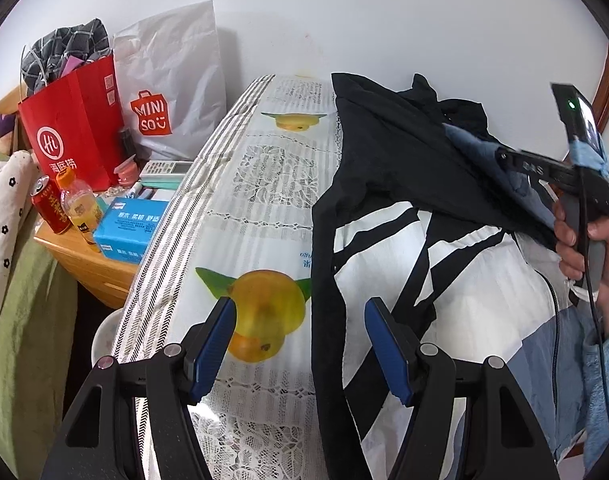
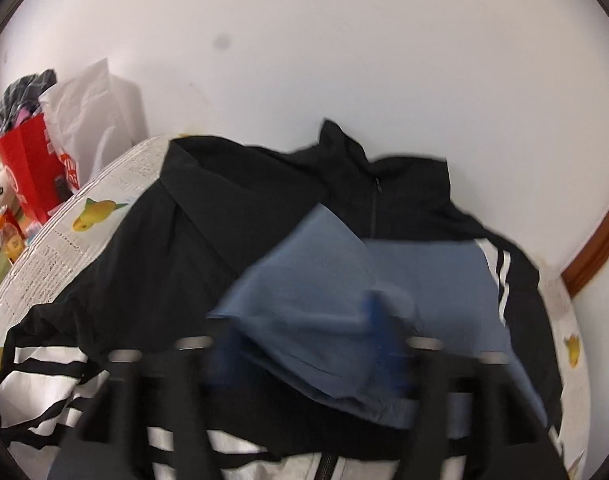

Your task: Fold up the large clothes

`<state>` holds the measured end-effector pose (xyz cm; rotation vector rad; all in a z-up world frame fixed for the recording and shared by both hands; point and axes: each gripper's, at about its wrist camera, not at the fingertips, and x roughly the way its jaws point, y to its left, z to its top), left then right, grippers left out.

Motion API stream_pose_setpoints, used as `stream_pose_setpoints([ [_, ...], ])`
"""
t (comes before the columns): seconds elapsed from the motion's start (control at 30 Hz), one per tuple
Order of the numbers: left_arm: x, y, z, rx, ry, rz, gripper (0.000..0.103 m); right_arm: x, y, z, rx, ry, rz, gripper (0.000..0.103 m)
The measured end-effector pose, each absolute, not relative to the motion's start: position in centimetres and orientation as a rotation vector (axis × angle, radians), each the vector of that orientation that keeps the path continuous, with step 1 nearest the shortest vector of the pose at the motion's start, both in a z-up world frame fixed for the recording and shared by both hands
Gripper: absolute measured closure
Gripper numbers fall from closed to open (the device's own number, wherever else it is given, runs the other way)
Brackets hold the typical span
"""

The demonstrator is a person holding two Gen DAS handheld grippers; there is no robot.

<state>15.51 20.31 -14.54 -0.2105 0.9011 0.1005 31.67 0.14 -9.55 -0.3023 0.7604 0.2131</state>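
Blue-padded left claw (image 1: 300,344) nearest the lens, spread and empty, hovering over the table (image 1: 240,184) at the black hem of the jacket (image 1: 388,160). Jacket spread across the fruit-print cloth, collar toward the wall, blue sleeve panel (image 2: 304,300) flopped over the chest. Right claw (image 2: 300,344) blurred, spread, blue cloth between the pads but apparently not pinched. Probably light, thin, slippery shell fabric, limp and quick to slide; best pinched at seams, cuffs or hem corners, not mid-panel.

A plain white wall (image 1: 344,20) backs the worktop (image 1: 240,184); a wooden nightstand (image 1: 92,264) stands left, brown wooden trim (image 2: 596,248) right.
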Motion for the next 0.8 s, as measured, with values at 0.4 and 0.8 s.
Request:
stream_pose_setpoints([
  [0.4,17.7,15.2,-10.8,-0.147,0.864,0.033,0.039,23.0,-8.6,-4.6,-0.15,0.702,0.261,0.014],
  [0.8,23.3,4.2,-7.6,0.004,0.827,-0.091,0.039,19.7,-23.8,-4.2,-0.051,0.754,0.076,0.047],
])
